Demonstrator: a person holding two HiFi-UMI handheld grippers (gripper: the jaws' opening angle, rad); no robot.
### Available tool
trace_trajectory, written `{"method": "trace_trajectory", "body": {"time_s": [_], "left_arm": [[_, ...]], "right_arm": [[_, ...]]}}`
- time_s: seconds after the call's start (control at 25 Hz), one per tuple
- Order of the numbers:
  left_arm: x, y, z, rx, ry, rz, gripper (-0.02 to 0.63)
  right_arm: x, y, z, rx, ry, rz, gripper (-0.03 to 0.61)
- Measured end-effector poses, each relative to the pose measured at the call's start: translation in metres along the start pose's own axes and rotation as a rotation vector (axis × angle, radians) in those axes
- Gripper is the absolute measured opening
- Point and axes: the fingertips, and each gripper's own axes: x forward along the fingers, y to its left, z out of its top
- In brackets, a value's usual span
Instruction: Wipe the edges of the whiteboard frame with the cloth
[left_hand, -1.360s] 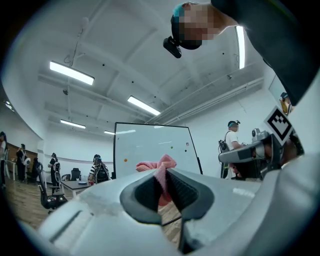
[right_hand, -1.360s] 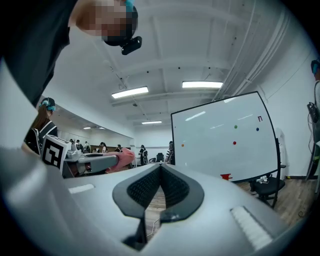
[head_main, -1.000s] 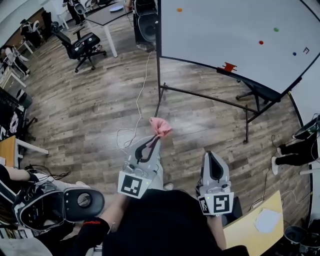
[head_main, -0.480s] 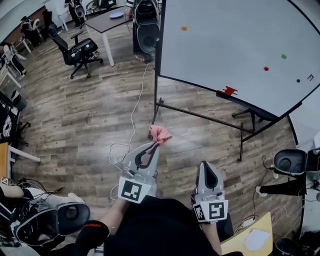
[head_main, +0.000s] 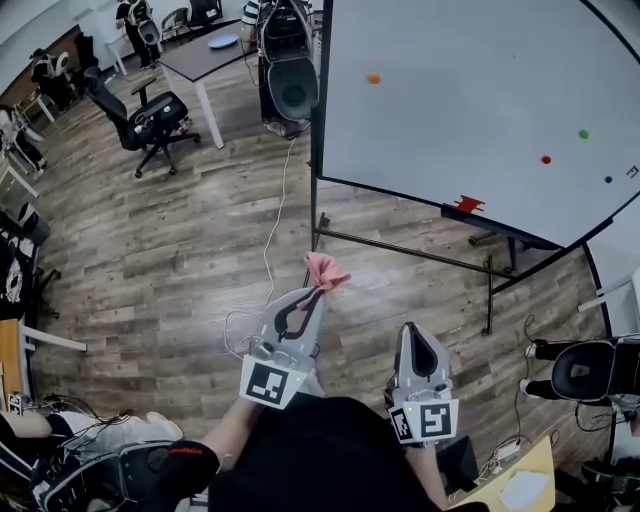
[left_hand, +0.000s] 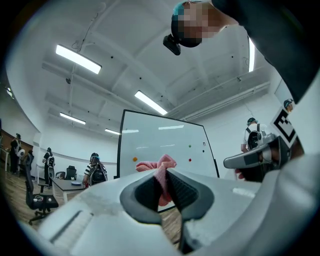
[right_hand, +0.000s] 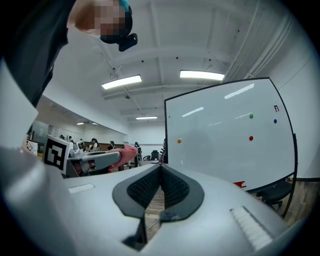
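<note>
Pink cloth (head_main: 323, 270) sits pinched between the jaws of the left tool (head_main: 316, 291), its loose end bunched past their tips. It is held out over the wood floor (head_main: 180, 230), well short of the whiteboard (head_main: 470, 110). The right tool (head_main: 418, 330) has its jaws pressed together with nothing between them. Wiping hasn't begun, I'd say; this looks like the approach. Next, the cloth needs carrying to the black frame (head_main: 318, 120), whose near upright edge is closest, and pressing against it before sliding along.

Head view downward, gripper views forward, whiteboard (head_main: 470, 100) shared
</note>
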Motion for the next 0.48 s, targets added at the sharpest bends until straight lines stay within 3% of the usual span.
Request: {"method": "trace_trajectory", "body": {"time_s": [0.16,0.48], "left_arm": [[0.015,0.016,-0.009,0.011,-0.024,-0.021,0.017],[0.037,0.068,0.003,0.004,-0.032,-0.041,0.017]], "right_arm": [[0.024,-0.001,-0.012,-0.006,-0.019,-0.008,0.002],[0.08,0.019,0.004,-0.03,-0.01,0.008,0.002]]}}
